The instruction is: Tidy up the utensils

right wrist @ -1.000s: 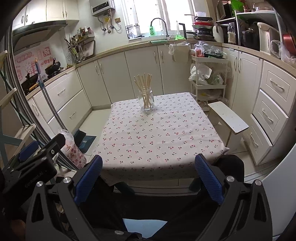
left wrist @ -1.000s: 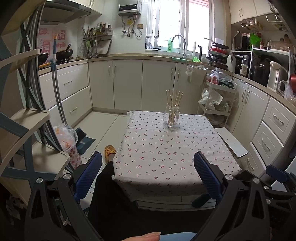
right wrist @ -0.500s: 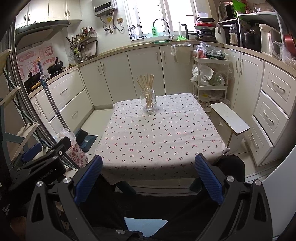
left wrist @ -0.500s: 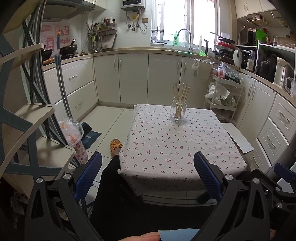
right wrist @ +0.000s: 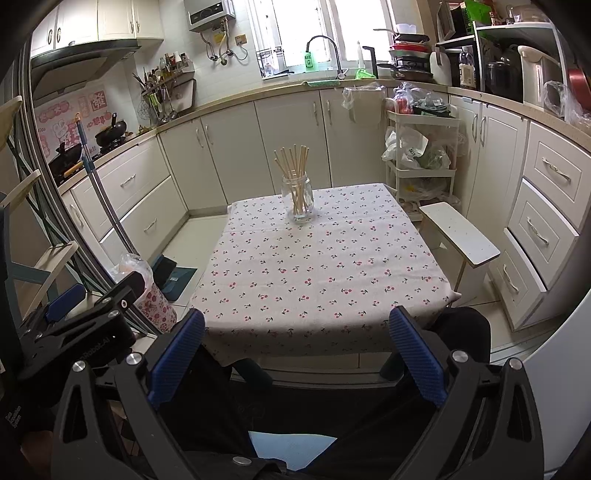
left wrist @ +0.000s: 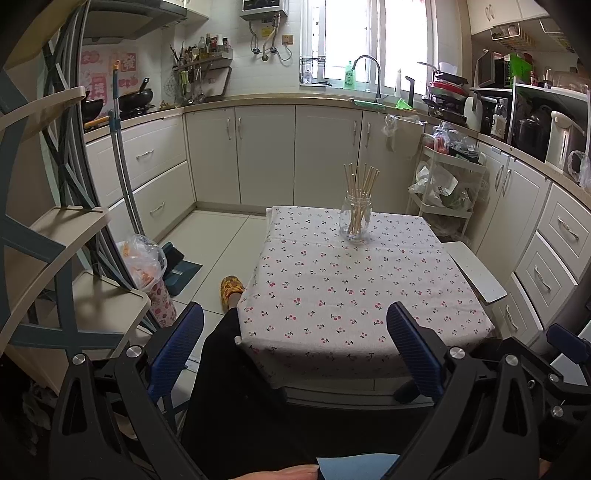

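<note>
Chopsticks (right wrist: 295, 177) are seen standing bunched in the glass jar (right wrist: 297, 201) at the table's (right wrist: 314, 273) far end, left gripper (left wrist: 295, 347) and right gripper (right wrist: 295, 350) held wide, empty, short of the table, so either sorting is done or pending.

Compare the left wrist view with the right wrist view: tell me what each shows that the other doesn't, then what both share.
Only the left wrist view shows a foot in a yellow slipper on the floor beside the table, and a fingertip at the bottom edge. Only the right wrist view shows the red pan on the right shelf and the upper cabinets over the hood. Both share the glass jar of chopsticks on the cherry-print tablecloth, with each open hand-held gripper empty, left and right.
</note>
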`<state>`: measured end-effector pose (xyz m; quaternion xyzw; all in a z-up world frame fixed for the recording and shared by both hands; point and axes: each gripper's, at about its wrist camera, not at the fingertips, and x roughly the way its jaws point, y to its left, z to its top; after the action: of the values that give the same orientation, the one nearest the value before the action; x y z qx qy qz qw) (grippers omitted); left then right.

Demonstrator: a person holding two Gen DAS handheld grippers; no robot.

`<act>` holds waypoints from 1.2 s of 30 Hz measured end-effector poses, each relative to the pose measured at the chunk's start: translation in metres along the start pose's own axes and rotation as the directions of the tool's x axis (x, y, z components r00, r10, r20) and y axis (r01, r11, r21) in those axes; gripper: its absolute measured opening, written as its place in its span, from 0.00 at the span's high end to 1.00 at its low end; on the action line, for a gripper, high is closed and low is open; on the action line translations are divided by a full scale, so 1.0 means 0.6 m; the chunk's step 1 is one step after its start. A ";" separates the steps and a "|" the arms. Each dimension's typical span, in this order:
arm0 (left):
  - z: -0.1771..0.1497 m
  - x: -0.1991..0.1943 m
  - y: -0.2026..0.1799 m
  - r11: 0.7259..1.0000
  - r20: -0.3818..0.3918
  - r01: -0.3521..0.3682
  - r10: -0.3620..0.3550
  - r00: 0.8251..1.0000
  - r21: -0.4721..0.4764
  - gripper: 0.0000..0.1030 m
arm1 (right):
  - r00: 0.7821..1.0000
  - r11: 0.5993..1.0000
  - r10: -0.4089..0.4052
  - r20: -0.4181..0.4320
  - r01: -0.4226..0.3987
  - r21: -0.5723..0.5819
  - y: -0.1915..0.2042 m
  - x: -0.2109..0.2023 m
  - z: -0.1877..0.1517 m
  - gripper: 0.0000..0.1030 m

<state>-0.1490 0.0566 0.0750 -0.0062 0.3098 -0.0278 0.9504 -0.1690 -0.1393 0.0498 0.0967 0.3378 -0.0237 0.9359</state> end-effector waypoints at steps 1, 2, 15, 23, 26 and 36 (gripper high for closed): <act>0.000 0.000 0.000 1.000 0.001 0.000 0.000 1.000 0.000 0.07 | 1.000 1.000 0.000 0.000 0.000 0.000 -0.001 0.000 0.000 0.07; 0.000 0.000 0.000 1.000 0.001 -0.001 0.001 1.000 0.000 0.07 | 1.000 1.000 0.000 0.001 0.000 0.000 0.000 0.000 0.000 0.07; 0.000 0.000 -0.001 1.000 0.001 -0.002 0.002 1.000 -0.001 0.07 | 1.000 1.000 0.003 -0.002 -0.003 0.001 0.000 0.000 0.000 0.07; 0.000 0.000 -0.001 1.000 0.000 -0.001 0.001 1.000 0.000 0.07 | 1.000 1.000 0.004 -0.002 -0.004 0.000 0.003 0.000 -0.002 0.07; 0.000 0.000 -0.001 1.000 0.001 -0.001 0.001 1.000 -0.001 0.07 | 1.000 1.000 0.004 -0.003 -0.004 0.000 0.003 0.000 -0.002 0.07; -0.001 0.000 -0.001 1.000 0.001 -0.002 0.002 1.000 -0.001 0.07 | 1.000 1.000 0.004 -0.003 -0.004 0.000 0.003 0.001 -0.002 0.07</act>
<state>-0.1491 0.0560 0.0746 -0.0064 0.3093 -0.0269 0.9506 -0.1693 -0.1375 0.0490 0.0977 0.3391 -0.0218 0.9354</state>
